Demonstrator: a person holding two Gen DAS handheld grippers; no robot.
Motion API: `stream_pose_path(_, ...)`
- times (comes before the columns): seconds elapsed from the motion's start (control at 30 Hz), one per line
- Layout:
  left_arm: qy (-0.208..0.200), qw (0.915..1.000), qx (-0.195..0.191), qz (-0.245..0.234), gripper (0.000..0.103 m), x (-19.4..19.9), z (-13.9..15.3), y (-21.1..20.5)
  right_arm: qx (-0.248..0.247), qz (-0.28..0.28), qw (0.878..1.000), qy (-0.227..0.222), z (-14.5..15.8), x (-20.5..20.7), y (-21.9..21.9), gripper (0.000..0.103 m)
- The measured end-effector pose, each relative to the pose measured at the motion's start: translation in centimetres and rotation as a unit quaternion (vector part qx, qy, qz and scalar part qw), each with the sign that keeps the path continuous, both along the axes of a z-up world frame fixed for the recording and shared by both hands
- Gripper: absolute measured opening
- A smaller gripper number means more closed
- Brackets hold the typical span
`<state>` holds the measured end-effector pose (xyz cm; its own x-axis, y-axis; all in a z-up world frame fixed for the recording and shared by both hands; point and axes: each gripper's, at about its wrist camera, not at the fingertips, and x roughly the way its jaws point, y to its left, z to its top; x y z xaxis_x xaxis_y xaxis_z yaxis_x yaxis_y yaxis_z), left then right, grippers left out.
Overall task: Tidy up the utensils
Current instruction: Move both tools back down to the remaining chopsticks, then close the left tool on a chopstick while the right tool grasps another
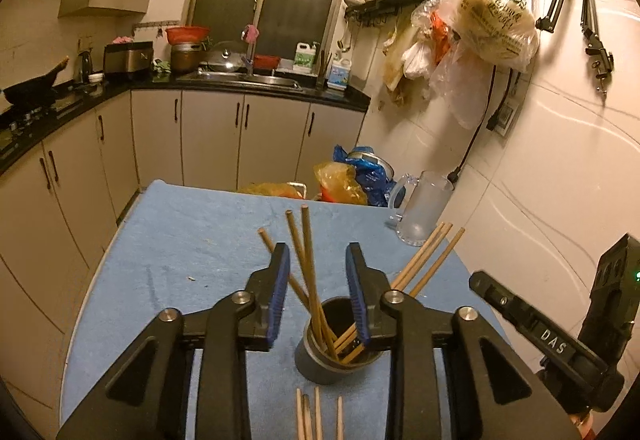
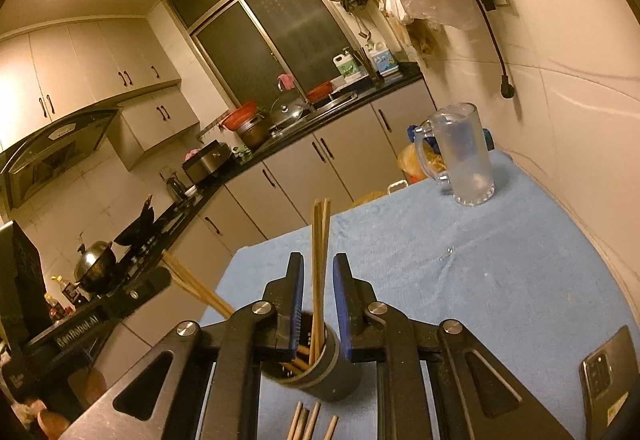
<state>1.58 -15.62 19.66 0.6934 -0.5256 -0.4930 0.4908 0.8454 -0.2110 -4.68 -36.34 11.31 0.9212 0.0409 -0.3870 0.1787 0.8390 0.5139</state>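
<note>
Because the chopsticks (image 1: 308, 264) standing in the dark cup (image 1: 326, 354) on the blue cloth (image 1: 180, 240) are thin, stiff and light, pinch mid-stick; left gripper (image 1: 318, 294) and right gripper (image 2: 316, 304) are open, touching none.

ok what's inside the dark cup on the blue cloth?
The cup holds wooden chopsticks standing and leaning out in several directions. Their lower ends and the cup's bottom are hidden by its wall and the gripper fingers. More chopsticks lie on the cloth in front.

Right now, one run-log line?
both tongs: open | chopsticks: in holder | loose chopsticks: on cloth
</note>
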Motion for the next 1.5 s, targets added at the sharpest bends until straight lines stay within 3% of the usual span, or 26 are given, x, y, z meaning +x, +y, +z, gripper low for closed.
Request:
stream_pose_path(0.3,0.016,0.9998,-0.001,0.011,0.037,-3.4,-2.5,3.3,0.004,0.027,0.999,0.032,-2.6,-2.9,1.9,0.016)
stream_pose_path(0.57,0.09,0.9953,0.031,0.015,0.038,-5.8,-10.2,6.1,-0.017,0.053,0.995,0.084,-6.7,-5.1,5.2,0.016)
stream_pose_path(0.73,0.15,0.9873,0.05,0.014,0.038,-6.8,-15.4,7.3,0.002,0.07,0.99,0.123,-9.7,-5.8,6.1,0.016)
stream_pose_path(0.83,0.163,0.9846,0.064,0.009,0.038,-7.6,-17.5,7.2,0.01,0.085,0.983,0.159,-11.2,-5.5,6.5,0.016)
stream_pose_path(1.0,0.148,0.9854,0.084,0.007,0.039,-8.3,-18.7,6.8,0.022,0.081,0.977,0.194,-12.9,-5.3,6.8,0.016)
stream_pose_path(1.5,0.163,0.9851,0.054,0.003,0.04,-7.8,-18.5,7.4,-0.016,0.107,0.963,0.245,-14.0,0.1,10.9,0.016)
